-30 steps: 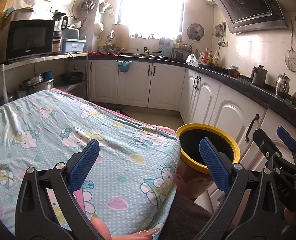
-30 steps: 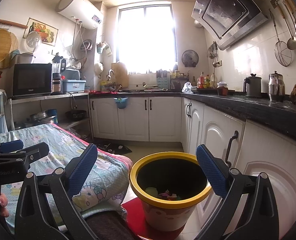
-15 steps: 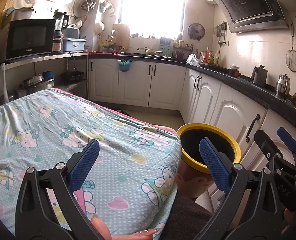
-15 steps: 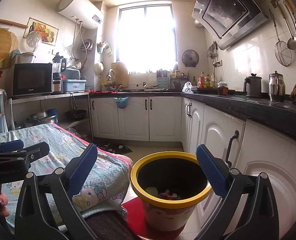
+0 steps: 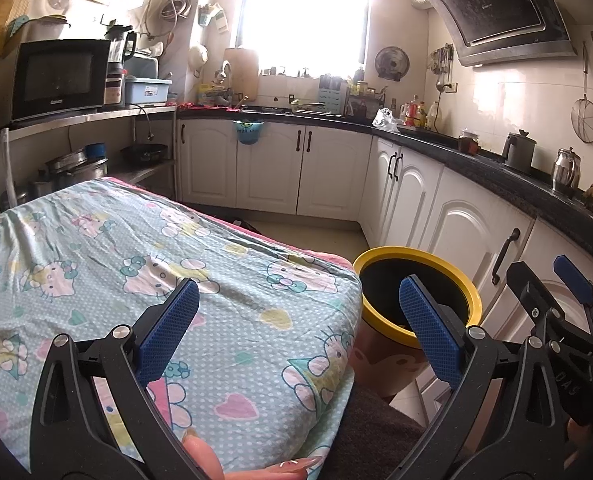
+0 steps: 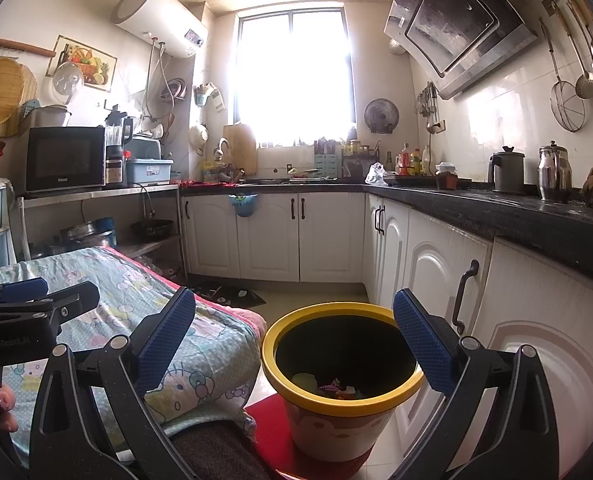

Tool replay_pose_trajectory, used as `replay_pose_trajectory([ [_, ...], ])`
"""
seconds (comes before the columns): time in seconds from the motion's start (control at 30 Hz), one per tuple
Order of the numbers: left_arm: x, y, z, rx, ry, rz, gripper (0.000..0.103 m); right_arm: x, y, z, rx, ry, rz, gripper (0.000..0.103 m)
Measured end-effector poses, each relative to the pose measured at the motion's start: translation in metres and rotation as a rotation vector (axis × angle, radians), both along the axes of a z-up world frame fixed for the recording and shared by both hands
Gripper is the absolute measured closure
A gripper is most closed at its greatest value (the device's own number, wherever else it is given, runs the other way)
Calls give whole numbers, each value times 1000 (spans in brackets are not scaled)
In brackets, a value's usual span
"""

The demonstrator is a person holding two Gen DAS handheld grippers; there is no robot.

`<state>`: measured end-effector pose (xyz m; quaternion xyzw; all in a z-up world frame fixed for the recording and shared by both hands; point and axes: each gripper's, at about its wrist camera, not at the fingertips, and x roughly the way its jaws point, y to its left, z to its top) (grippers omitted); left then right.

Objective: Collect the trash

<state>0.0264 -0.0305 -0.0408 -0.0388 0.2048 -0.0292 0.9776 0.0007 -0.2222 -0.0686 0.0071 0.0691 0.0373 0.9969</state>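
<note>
- Left claw point(image 5: 298, 320): spread wide, nothing held, poised over the near corner of the cloth-covered desk point(image 5: 96, 240).
- Right claw point(image 6: 294, 332): equally wide, empty, hanging just above the yellow-rimmed bin point(image 6: 342, 396).
- Trash point(image 6: 332, 387): small crumpled scraps lying at the bin's bottom; none seen on the desk beside the bin.
- Judged light, soft, crushable; best pinched across a raised fold, gently.
</note>
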Motion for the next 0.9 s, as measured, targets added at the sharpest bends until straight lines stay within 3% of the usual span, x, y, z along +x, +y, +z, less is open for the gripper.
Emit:
replay_pose_trajectory([
  [0.47, 1, 0, 1, 0, 28, -13, 11, 0, 1, -1, 7, 8, -8, 6],
  [0.57, -1, 9, 3, -20, 55, -6, 11, 4, 4, 2, 21, 28, 8, 6],
  [0.67, -3, 36, 5, -91, 119, 28, 11, 13, 16, 6, 29, 76, 71, 6],
  [0.73, -10, 72, 8, -140, 166, 113, 11, 22, 39, 11, 6, 112, 152, 6],
  [0.83, -31, 140, 14, -126, 177, 329, 11, 39, 106, 18, -74, 190, 346, 6],
  [0.9, -59, 206, 12, -102, 193, 559, 11, 51, 174, 15, -128, 305, 537, 6],
])
